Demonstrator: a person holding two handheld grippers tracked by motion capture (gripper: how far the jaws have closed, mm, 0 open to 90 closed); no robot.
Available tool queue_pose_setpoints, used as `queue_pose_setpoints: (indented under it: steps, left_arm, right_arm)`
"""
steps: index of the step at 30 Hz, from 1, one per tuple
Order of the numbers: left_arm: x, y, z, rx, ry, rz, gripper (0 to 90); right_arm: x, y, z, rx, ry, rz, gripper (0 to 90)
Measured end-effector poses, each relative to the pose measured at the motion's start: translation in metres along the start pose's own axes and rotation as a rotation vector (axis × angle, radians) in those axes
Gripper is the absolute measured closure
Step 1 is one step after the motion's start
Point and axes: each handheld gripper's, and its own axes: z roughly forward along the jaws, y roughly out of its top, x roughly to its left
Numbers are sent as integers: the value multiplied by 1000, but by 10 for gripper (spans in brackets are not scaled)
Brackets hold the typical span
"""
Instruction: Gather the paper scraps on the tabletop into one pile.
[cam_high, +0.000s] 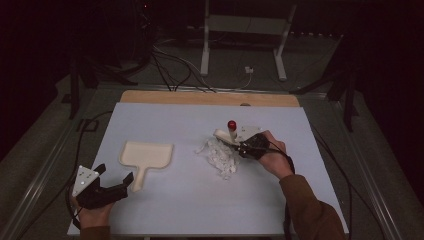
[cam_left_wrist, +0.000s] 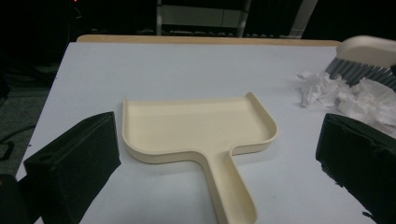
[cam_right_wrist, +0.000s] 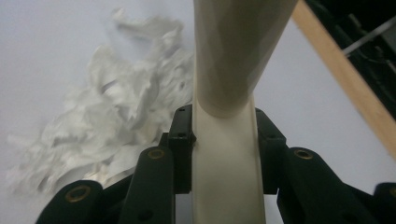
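Note:
A cream dustpan (cam_high: 148, 154) lies flat at the table's left, handle (cam_left_wrist: 231, 186) pointing toward me. My left gripper (cam_high: 116, 174) stands open just short of that handle, its black fingers (cam_left_wrist: 74, 163) wide apart on either side and holding nothing. A pile of crumpled white paper (cam_high: 220, 155) sits mid-table. My right gripper (cam_high: 248, 146) is shut on the cream handle (cam_right_wrist: 225, 158) of a hand brush (cam_high: 226, 135), beside the pile's right edge. The brush's grey bristles (cam_left_wrist: 353, 72) touch the paper (cam_left_wrist: 359, 95). A red knob (cam_high: 231, 124) tops the brush.
The white table top (cam_high: 200, 200) ends in a wooden strip (cam_high: 210, 98) at the far edge, also close on the right in the right gripper view (cam_right_wrist: 348, 81). Cables (cam_high: 175, 70) and a white stand (cam_high: 245, 30) are on the floor beyond.

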Motion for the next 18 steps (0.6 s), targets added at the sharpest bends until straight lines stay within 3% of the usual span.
queue_pose_setpoints:
  steps: [11,18]
  left_arm:
    - [0,0,1,3,-4,0,3]
    - [0,0,1,0,-8,-3,4]
  right_arm:
    - [-15,11,-4,-66,-82,50,676]
    - [-25,21,20,-48,-96,98,677]
